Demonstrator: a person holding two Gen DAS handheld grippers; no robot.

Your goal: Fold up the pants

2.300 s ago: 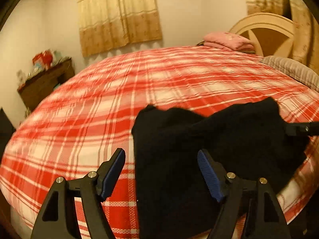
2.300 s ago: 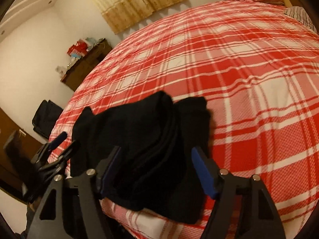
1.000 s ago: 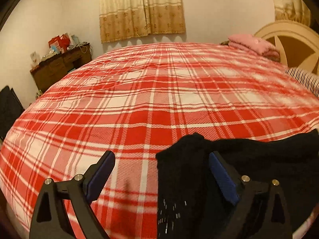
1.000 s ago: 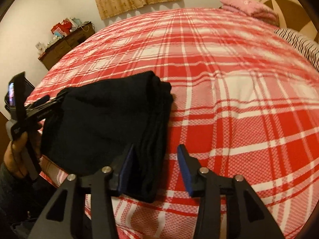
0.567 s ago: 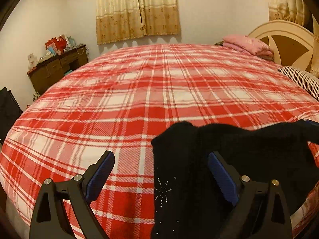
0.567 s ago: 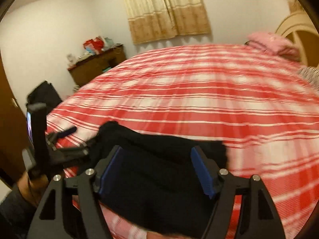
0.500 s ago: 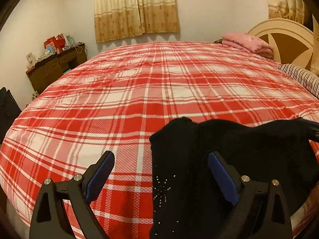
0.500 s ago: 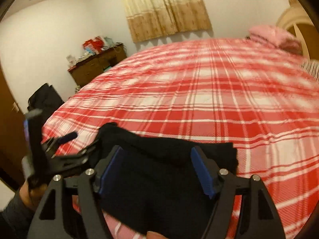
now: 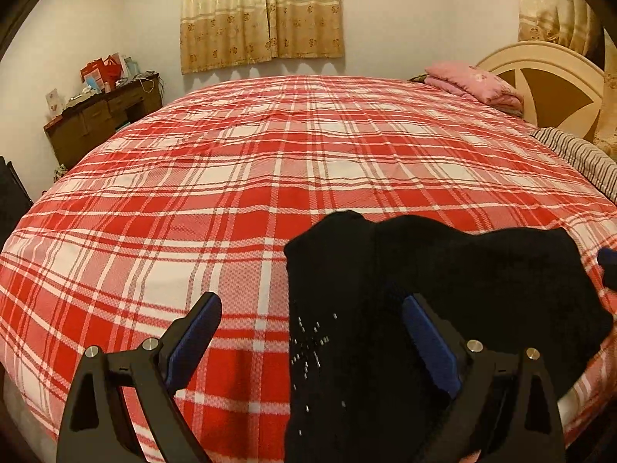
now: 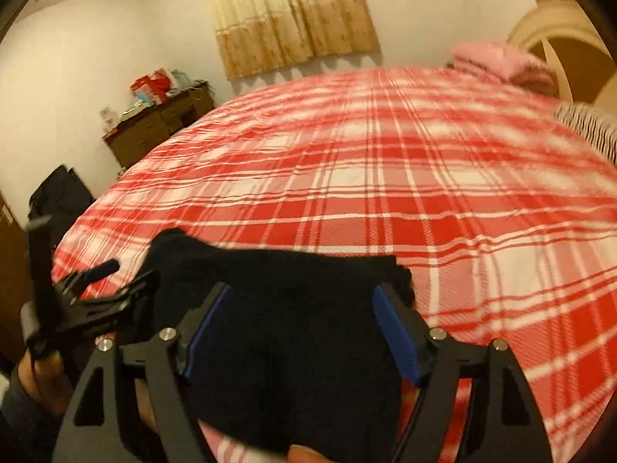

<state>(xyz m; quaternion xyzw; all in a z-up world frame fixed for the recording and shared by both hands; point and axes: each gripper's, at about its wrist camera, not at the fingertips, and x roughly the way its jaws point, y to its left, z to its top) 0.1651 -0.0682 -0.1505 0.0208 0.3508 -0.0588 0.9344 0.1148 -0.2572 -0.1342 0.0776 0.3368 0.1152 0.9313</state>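
The folded black pants [image 9: 443,289] lie at the bed's [image 9: 270,162] near edge, soft and floppy, best pinched at a corner; left gripper [image 9: 312,332] and right gripper [image 10: 300,328] both gape wide, empty.

The pants [image 9: 443,289] lie on the bed [image 9: 270,162] at its near edge (dresser [image 9: 100,123] beyond, left).

Left gripper [image 9: 310,341]: jaws spread wide, blue-padded fingers [image 9: 193,337] pointing forward, nothing between them gripped; seen from the right wrist view it is held low at the left by a bare hand [image 10: 36,370]. Right gripper [image 10: 300,330]: jaws spread wide, blue pads [image 10: 395,333] facing inward, level.
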